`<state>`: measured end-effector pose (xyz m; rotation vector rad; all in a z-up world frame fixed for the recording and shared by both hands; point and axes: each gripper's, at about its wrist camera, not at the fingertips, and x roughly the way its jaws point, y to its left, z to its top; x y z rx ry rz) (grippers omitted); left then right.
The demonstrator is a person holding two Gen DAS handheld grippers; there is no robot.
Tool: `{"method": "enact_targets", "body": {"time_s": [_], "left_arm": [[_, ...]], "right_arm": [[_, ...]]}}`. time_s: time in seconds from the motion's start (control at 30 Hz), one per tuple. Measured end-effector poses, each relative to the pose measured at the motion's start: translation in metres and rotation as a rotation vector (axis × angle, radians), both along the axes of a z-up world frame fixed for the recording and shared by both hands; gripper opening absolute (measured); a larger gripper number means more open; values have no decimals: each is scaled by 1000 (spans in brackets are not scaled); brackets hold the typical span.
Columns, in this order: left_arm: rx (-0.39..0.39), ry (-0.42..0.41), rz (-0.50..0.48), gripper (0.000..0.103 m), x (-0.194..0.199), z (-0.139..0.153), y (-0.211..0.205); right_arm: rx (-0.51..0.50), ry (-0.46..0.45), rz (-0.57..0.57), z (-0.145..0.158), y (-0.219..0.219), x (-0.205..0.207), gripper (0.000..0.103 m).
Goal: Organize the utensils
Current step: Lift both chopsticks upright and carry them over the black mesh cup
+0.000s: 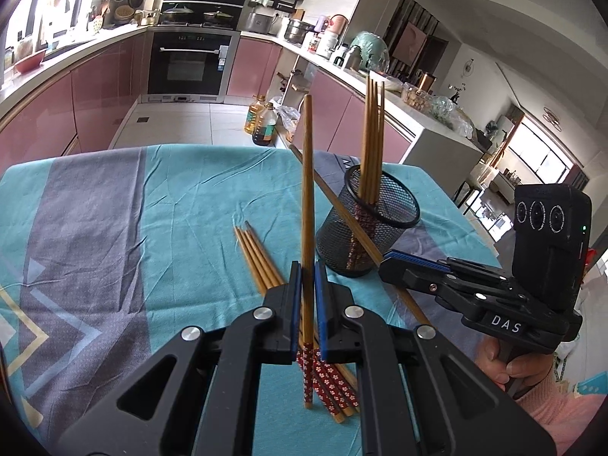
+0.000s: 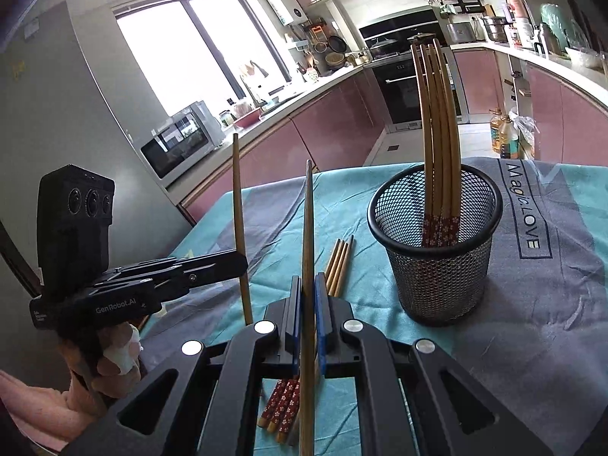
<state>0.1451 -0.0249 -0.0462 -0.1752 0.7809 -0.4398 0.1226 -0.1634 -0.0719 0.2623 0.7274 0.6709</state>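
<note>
My left gripper is shut on one brown chopstick, which stands nearly upright with its red flowered end down. The right gripper at the right grips another chopstick that slants across the front of the black mesh cup. In the right wrist view, the right gripper is shut on that chopstick, and the left gripper holds its chopstick at the left. The mesh cup holds several chopsticks. More loose chopsticks lie on the cloth between the grippers.
A teal and grey tablecloth covers the table. Beyond its far edge are pink kitchen cabinets, an oven and oil bottles on the floor. A microwave stands to the left. A hand holds the right gripper's handle.
</note>
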Motion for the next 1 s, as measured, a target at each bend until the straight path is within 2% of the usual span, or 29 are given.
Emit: {"method": "enact_targets", "body": {"time_s": [0.57,1.0], "left_arm": [[-1,-39,-42,8,-1,18,-10],[-24,-127,-98,8,1,63,-22]], "right_arm": [[47,-46,8,8,-22,-6,6],[49,-158,-29,38,-40,-5,6]]}}
